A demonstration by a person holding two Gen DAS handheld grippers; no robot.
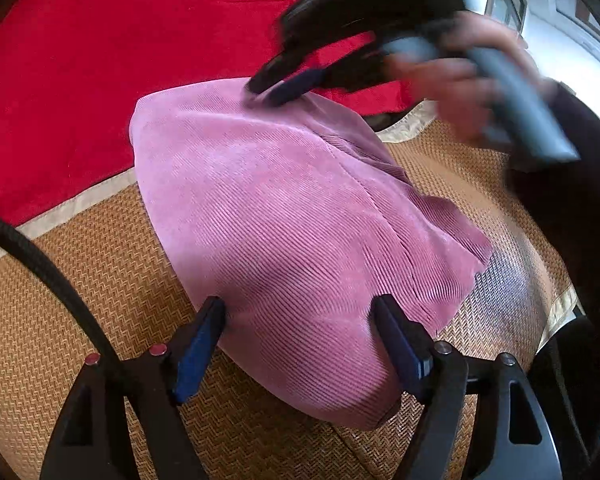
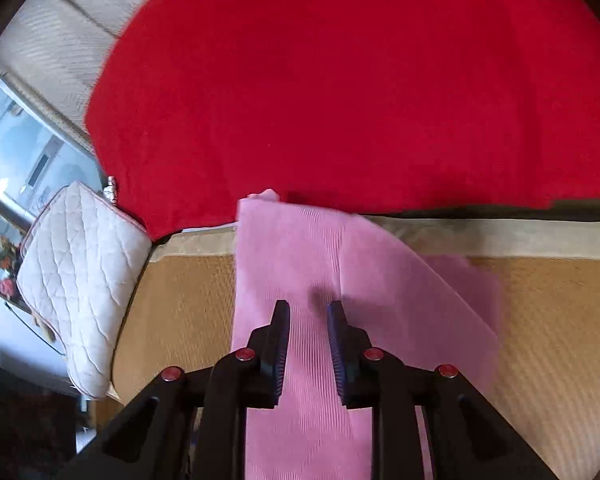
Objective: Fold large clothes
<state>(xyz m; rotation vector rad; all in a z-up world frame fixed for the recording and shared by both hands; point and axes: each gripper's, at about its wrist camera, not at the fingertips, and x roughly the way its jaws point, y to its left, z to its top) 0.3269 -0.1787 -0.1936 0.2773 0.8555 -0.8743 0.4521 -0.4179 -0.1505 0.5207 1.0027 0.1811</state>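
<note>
A pink corduroy garment (image 1: 284, 216) lies folded on a woven straw mat (image 1: 80, 288). My left gripper (image 1: 300, 308) is open, its blue-padded fingers spread on either side of the garment's near edge, holding nothing. My right gripper (image 1: 284, 86), blurred by motion, is at the garment's far edge with its fingertips close together against the cloth. In the right wrist view the right gripper (image 2: 308, 308) hovers over the pink garment (image 2: 300, 264) with a narrow gap between its fingers and no cloth seen between them.
A red blanket (image 1: 140, 52) (image 2: 339, 80) covers the bed beyond the mat (image 2: 559, 320). A white quilted cushion (image 2: 80, 288) lies at the mat's left end. A black cable (image 1: 48, 264) curves by my left gripper. Windows are at the room's edge.
</note>
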